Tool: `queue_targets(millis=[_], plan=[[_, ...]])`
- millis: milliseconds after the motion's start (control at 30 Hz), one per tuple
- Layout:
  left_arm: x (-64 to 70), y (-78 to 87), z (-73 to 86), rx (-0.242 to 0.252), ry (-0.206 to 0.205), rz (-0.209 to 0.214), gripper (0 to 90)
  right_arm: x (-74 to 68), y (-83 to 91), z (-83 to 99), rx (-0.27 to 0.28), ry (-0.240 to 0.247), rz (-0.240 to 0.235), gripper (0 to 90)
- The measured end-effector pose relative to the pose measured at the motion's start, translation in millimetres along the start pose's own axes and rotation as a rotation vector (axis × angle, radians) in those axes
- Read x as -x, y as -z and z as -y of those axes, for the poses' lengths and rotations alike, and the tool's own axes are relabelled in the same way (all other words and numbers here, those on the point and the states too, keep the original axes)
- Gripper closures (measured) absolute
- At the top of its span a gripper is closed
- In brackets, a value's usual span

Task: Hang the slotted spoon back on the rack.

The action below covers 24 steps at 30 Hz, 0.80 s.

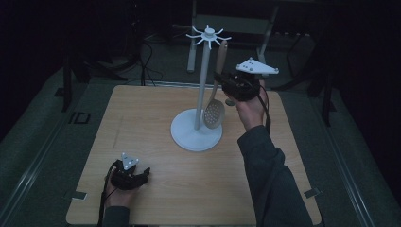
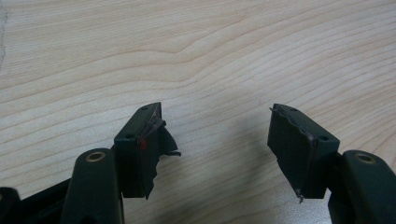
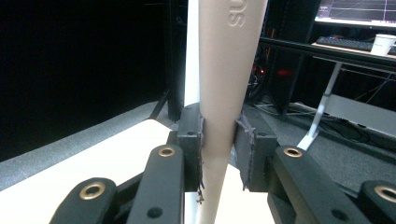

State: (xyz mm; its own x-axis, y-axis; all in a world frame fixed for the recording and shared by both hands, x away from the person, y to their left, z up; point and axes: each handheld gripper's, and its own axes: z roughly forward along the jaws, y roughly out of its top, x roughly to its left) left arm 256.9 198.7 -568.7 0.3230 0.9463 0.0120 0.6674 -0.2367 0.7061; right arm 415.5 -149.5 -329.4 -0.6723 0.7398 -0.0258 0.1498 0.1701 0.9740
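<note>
A white utensil stand [image 1: 202, 85] with a round base and hooked arms at its top rises from the middle of the wooden table [image 1: 142, 123]. A beige slotted spoon [image 1: 215, 111] hangs upright beside the pole, its perforated bowl low near the base. My right gripper [image 1: 221, 79] is shut on the spoon's handle [image 3: 222, 84], which runs up between the pads, with the stand's pole just behind it. My left gripper [image 1: 142, 174] rests low over the table's near left part, open, with bare wood between its pads [image 2: 299, 144].
Dark floor surrounds the table. Behind it stand desk legs [image 1: 191, 47] and cables; a desk with a monitor [image 3: 357, 11], a keyboard and a cup [image 3: 383, 44] lies farther off.
</note>
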Motion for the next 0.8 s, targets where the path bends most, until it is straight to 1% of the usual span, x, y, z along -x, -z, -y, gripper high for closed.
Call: queue_targets(millis=[300,500,633,700,800], plan=[[0.9,-0.7,-0.3,0.003,0.003,0.002,36.3,-2.2,-7.6,-2.0,-0.014,-0.003,0.010,72.7],[0.7,-0.7,-0.3,0.002,0.001,0.001,36.3,-3.7,-10.2,0.5,-0.032,0.013,0.013,72.0],[0.5,-0.5,-0.3,0.001,0.001,0.002,36.3,-3.7,-9.0,2.2,-0.020,0.011,0.013,71.5],[0.4,-0.4,-0.3,0.002,0.002,0.001,36.3,-3.6,-7.7,2.5,-0.016,0.013,0.013,69.8],[0.6,-0.5,-0.3,0.001,0.002,0.002,36.3,-2.5,-4.0,1.1,0.007,0.008,0.010,62.2]])
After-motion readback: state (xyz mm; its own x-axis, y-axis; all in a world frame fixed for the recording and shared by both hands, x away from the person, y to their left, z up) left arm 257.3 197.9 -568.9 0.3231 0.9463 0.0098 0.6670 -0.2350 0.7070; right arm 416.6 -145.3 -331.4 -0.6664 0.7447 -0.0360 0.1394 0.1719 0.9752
